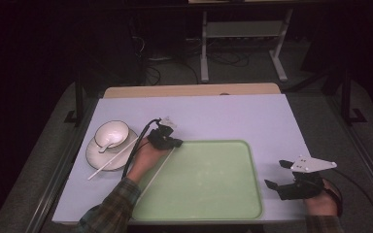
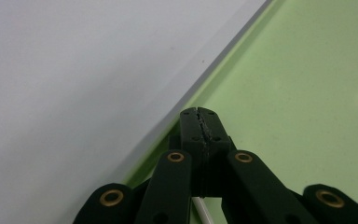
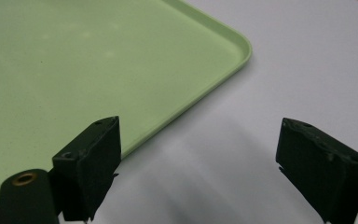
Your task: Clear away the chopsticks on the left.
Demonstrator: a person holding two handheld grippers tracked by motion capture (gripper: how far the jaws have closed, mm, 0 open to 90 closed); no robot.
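High view, item by item: left gripper [image 1: 174, 142], held in the person's left hand [image 1: 148, 154], sits at the near-left corner of the green tray [image 1: 252, 194]. A white chopstick [image 1: 159, 167] runs from its jaws back along the tray's left edge toward the person. A second white chopstick [image 1: 110, 160] lies apart on the pale table cover [image 1: 233, 116], one end resting on the rim of the white plate [image 1: 93, 154] at far left. A white bowl [image 1: 111, 132] stands on that plate with a white spoon [image 1: 108, 144] in it. Right gripper [image 1: 279, 174], topped by its grey three-cornered plate, rests on the table cover just off the tray's right edge, held in the right hand [image 1: 323, 200].

Left gripper view: left gripper [image 2: 200, 122] with jaws pressed together, no gap between the tips. A short length of the white chopstick [image 2: 202, 211] shows below the jaws, between the linkage arms; the grip itself is hidden by the jaws. Tips hang over the tray [image 2: 307, 84] just inside its rim, table cover [image 2: 74, 70] beyond.

Right gripper view: right gripper [image 3: 198, 154] with jaws spread wide, nothing between them. The left jaw overlaps the tray's rim [image 3: 214, 79]; the right jaw is over bare table cover [image 3: 307, 56]. The rounded tray corner shows here.
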